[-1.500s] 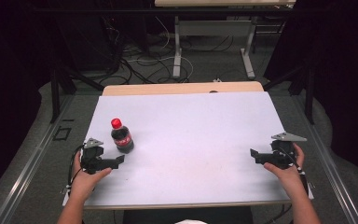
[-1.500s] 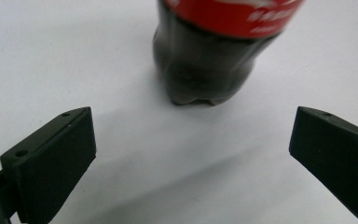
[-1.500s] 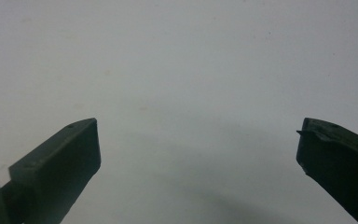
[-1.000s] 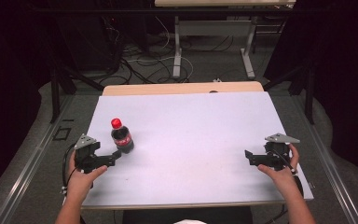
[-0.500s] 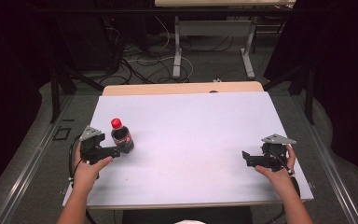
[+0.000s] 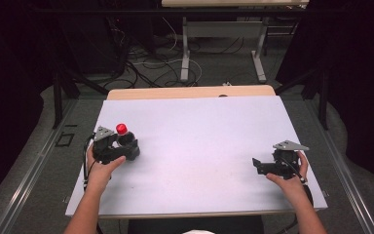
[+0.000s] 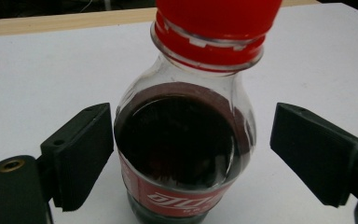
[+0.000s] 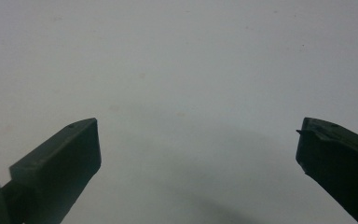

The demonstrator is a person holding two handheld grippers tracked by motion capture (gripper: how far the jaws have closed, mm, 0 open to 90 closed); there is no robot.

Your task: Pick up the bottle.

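A bottle [image 6: 125, 141] is standing upright on the table [image 6: 199, 131], toward its left side and nearer my edge than the far one. My left gripper [image 6: 126, 146] is sitting around it, one jaw on each side, with a gap showing on the right. My right gripper [image 6: 257, 165] is resting well apart, near the table's right edge, over bare tabletop.

I see the bench [image 6: 199, 146] evenly lit from overhead, surroundings dark; soft shadow beneath the right claw [image 8: 198, 172], whose close-up looks slightly hazy.
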